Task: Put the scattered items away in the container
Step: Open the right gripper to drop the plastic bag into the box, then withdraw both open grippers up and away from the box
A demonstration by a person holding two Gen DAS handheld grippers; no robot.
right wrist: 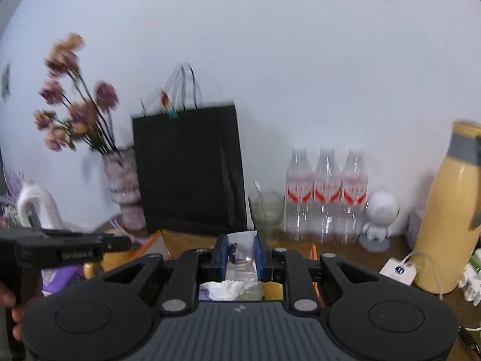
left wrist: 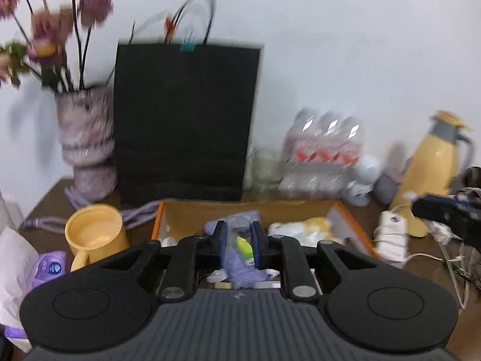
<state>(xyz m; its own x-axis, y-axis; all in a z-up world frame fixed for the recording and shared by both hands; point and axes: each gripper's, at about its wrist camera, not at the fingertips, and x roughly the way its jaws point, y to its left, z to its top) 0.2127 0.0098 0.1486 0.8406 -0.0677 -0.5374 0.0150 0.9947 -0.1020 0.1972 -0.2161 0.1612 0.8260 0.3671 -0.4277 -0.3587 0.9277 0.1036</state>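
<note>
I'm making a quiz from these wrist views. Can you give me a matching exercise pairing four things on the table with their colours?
Things:
1. paper bag
2. mug
3. vase
4. flask

Colours:
A. yellow with a grey collar
B. black
C. mottled pink and white
D. plain yellow

Pairs: 1-B, 2-D, 3-C, 4-A

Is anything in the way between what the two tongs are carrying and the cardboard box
Nothing visible. The left tongs hold a purple packet directly above the open cardboard box. The right tongs hold a clear wrapper, also over the box, whose top is uncovered.
</note>
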